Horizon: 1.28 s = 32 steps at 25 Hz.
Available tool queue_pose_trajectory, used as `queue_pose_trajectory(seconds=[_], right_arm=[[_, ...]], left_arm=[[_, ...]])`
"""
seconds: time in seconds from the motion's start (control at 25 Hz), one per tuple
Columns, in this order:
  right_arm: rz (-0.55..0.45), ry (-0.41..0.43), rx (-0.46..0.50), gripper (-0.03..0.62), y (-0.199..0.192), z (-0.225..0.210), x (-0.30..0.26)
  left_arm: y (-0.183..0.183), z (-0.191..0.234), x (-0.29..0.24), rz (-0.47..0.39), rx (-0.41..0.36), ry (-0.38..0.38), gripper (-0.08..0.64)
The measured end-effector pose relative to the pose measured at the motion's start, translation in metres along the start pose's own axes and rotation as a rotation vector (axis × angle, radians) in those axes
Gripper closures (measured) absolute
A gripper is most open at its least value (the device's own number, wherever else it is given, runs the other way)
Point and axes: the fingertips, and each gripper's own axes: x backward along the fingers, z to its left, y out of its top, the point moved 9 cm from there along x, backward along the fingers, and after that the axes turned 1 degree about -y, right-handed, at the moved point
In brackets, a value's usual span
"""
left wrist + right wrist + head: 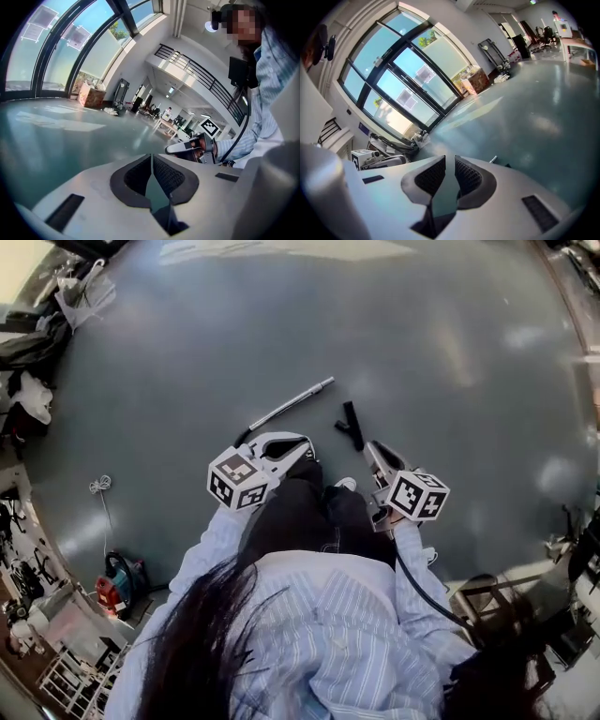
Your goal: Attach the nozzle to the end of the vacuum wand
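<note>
In the head view a silver vacuum wand (291, 409) lies slanted on the grey floor. A small black nozzle (352, 426) lies just to its right, apart from it. My left gripper (307, 448) hovers close to the wand's near end; its pads touch with nothing between them, so it is shut (151, 161). My right gripper (369, 445) points at the floor just below the nozzle. Its jaws (450, 171) stand a narrow gap apart and hold nothing. In the right gripper view the wand's tip (493, 160) peeks over the jaw housing.
The person's dark trousers (309, 512) and a shoe (347, 484) fill the space between the grippers. A white cord (100, 486) and a red and blue machine (117, 582) lie at the left. Clutter lines the left edge; a wooden stool (487, 601) stands at lower right.
</note>
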Motion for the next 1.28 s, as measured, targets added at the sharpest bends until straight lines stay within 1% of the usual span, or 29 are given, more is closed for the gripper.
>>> queue_pose_trajectory(seconds=[0.16,0.28,0.32,0.48,0.6,0.68,0.76,0.88,1.0,1.12,1.28], right_arm=[[0.016,-0.033,-0.038,0.543,-0.013,-0.025,0.001],[0.036,-0.062,-0.043,0.543,-0.028,-0.053,-0.006],[0.032,-0.089,-0.038,0.543,-0.034,-0.064,-0.010],[-0.040,-0.259,0.015,0.545,-0.065,-0.107,-0.028],[-0.075,-0.333,0.052,0.547,-0.087,-0.147,-0.052],[-0.085,-0.369,0.075,0.575,-0.108,-0.180,-0.069],[-0.070,-0.371,0.085,0.578,-0.134,-0.218,-0.091],[-0.024,-0.334,0.096,0.578,-0.172,-0.268,-0.140],[0.046,-0.294,0.186,0.578,-0.195,-0.317,-0.192],[0.133,-0.289,0.297,0.577,-0.217,-0.370,-0.244],[0.227,-0.289,0.380,0.575,-0.238,-0.423,-0.313]], left_arm=[[-0.008,0.012,-0.027,0.039,-0.015,-0.025,0.555],[-0.021,0.022,-0.050,0.061,-0.028,-0.037,0.555],[-0.027,0.027,-0.057,0.073,-0.039,-0.039,0.555],[-0.066,0.052,-0.079,0.116,-0.112,-0.017,0.555],[-0.107,0.083,-0.103,0.160,-0.141,0.002,0.555],[-0.139,0.103,-0.126,0.190,-0.152,0.018,0.555],[-0.173,0.127,-0.150,0.222,-0.165,0.033,0.555],[-0.222,0.176,-0.174,0.266,-0.171,0.056,0.555],[-0.261,0.229,-0.201,0.278,-0.168,0.094,0.555],[-0.297,0.277,-0.237,0.296,-0.184,0.102,0.555],[-0.328,0.336,-0.274,0.317,-0.255,0.104,0.555]])
